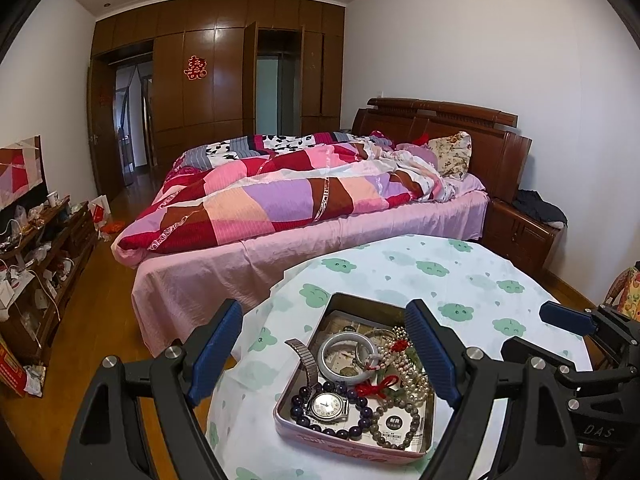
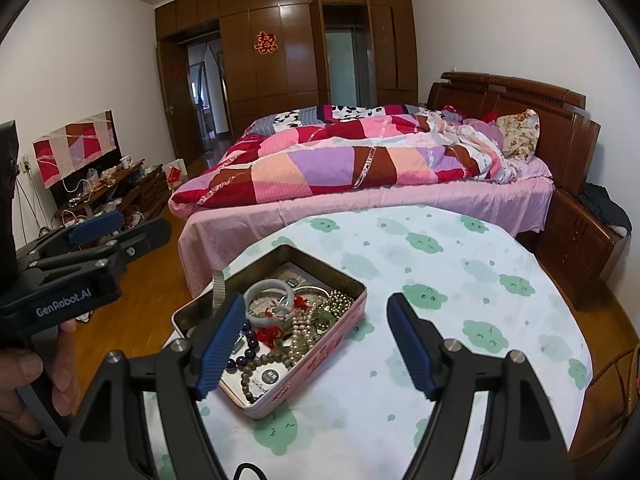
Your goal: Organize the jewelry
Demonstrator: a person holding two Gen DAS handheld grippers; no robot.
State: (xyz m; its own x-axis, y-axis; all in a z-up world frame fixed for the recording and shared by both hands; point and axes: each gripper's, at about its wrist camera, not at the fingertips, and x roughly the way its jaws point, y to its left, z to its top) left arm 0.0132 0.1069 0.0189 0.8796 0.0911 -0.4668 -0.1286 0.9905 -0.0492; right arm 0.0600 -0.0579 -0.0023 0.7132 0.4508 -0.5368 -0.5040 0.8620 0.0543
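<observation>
A pink metal tin [image 1: 304, 438] is seen at the lower centre of the left wrist view, resting on a tabletop [image 1: 460, 280] covered by a white cloth printed with green clouds. Inside the tin the jewelry is heaped together: a silver wristwatch [image 1: 328, 405] at the lower left, a dark purple bead bracelet [image 1: 362, 424] around it, a pale jade bangle [image 1: 348, 356] above, a grey-green bead bracelet [image 1: 394, 442] at the lower right, and a tangle of pearl strands [image 1: 412, 376] with a red knotted cord [image 1: 376, 388] toward the right. The watch's metal band [image 1: 298, 348] is draped over the tin's left rim.

The left gripper [image 1: 326, 354] is held above the tin with its jaws spread wide and nothing between them. In the right wrist view the right gripper [image 2: 316, 346] is likewise held released and empty, with the tin [image 2: 320, 364] at its left finger. A bed [image 1: 248, 256] with a patchwork quilt fills the middle of both frames.
</observation>
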